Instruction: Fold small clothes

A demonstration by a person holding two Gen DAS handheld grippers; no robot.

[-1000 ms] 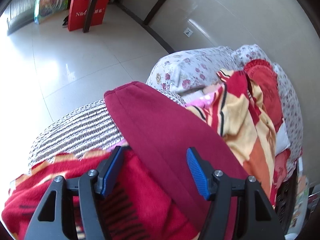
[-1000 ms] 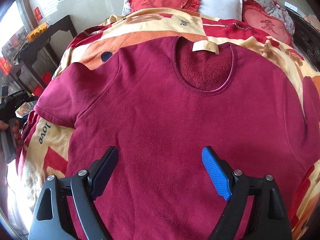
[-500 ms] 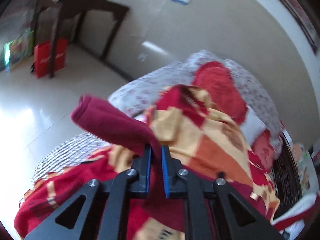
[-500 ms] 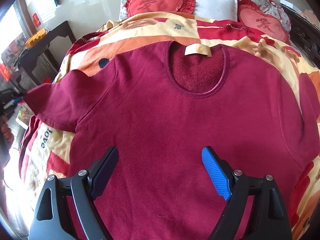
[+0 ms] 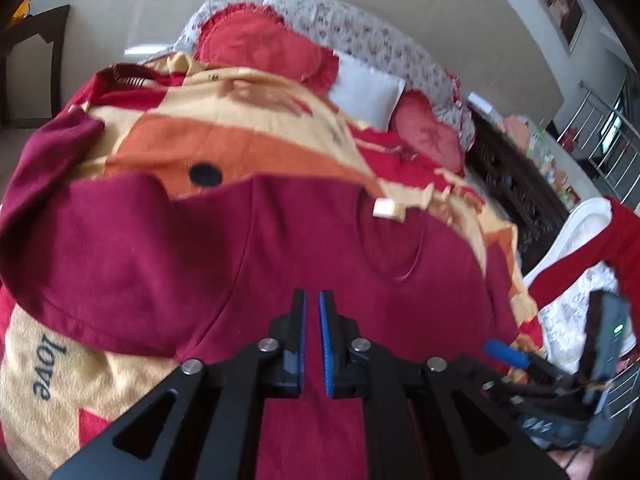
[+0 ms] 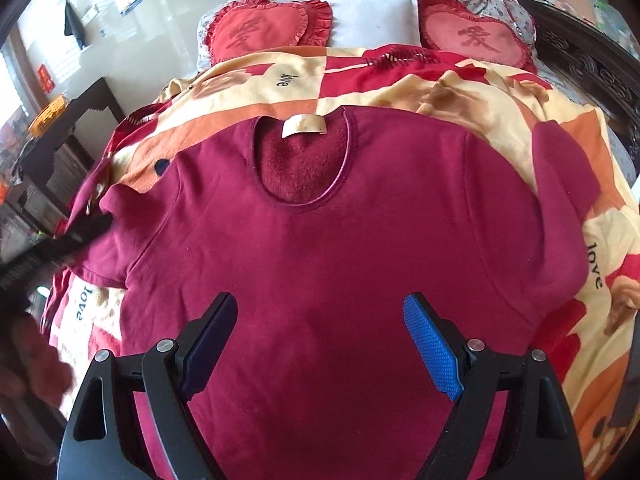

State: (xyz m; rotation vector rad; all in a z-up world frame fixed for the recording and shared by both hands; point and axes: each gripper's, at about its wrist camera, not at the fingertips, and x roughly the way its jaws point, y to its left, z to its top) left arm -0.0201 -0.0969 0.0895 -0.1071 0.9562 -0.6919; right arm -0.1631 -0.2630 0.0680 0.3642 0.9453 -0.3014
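I've got the maroon sweater [image 6: 320, 248] spread flat on the patterned blanket [image 6: 440, 92], its hem cut off below my view. Left gripper [image 5: 312, 304] is pinched tight on the sleeve [image 5: 120, 248], though blur hides the bite. Right gripper [image 6: 320, 344] gapes wide above the chest, holding nothing.
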